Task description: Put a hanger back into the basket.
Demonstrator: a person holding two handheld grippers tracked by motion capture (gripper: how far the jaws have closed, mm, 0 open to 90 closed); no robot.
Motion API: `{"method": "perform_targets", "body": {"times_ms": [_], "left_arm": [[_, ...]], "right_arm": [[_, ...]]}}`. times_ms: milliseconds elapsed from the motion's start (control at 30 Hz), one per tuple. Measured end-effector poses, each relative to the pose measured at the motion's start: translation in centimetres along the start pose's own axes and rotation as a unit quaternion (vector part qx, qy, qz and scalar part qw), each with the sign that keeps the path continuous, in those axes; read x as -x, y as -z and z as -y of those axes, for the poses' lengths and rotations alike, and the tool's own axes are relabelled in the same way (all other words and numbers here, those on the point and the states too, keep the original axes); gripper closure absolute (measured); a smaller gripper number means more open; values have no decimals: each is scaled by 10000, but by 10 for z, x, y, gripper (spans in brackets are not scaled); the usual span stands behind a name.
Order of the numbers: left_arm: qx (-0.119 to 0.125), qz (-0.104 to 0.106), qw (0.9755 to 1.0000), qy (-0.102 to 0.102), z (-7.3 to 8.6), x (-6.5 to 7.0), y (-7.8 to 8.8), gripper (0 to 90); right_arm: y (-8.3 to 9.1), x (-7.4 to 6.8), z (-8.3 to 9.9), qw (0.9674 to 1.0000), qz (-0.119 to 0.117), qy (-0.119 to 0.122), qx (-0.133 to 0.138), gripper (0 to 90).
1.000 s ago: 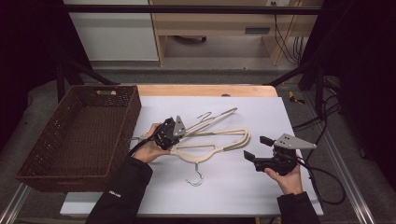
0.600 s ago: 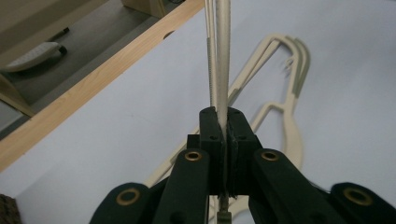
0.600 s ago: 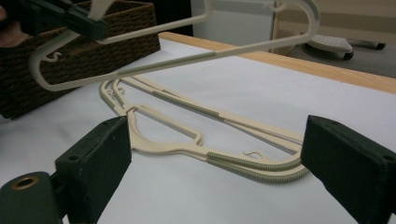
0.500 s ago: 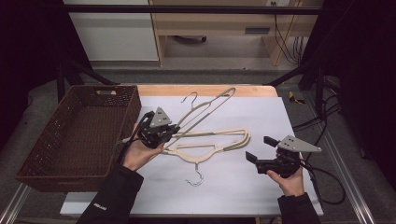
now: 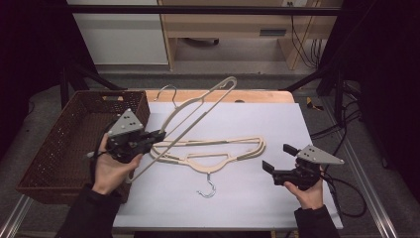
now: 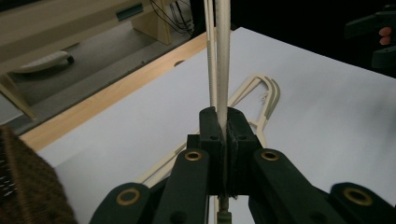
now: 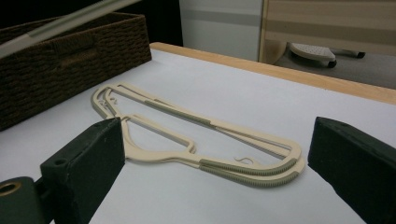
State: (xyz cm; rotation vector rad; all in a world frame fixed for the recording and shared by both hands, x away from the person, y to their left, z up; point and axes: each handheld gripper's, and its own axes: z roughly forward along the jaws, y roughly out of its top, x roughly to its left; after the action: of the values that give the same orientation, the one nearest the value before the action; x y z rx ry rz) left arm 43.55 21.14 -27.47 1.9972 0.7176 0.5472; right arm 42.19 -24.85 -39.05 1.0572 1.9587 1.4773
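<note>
No readable text, labels, brands or numbers for you on the hangers, the basket, the white table sheet or either gripper

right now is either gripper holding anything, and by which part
The left gripper is shut on the bottom bar of a cream hanger, lifting it at a tilt. The right gripper is open and holds nothing.
</note>
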Motion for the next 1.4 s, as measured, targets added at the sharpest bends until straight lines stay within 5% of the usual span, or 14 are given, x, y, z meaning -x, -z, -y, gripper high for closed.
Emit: {"method": "perform_targets", "body": {"times_ms": [200,533,900,1167,1400], "left_arm": [[114,-277,9995,-120,-4,-19,36,871],[-6,-711,9974,-85,9,-79,73,871],[-233,-1049,9942,88,55,-125,82,871],[-461,-1108,9926,209,76,-138,86,871],[-708,-1230,9887,492,101,-155,86,871]], "right_arm": [[0,0,0,10000,-2,8,-30,39],[0,-2,-1,10000,22,37,-45,39],[-1,-2,0,10000,16,35,-75,39],[-1,-2,0,10000,27,38,-82,39],[-2,-3,0,9999,42,47,-111,38]]}}
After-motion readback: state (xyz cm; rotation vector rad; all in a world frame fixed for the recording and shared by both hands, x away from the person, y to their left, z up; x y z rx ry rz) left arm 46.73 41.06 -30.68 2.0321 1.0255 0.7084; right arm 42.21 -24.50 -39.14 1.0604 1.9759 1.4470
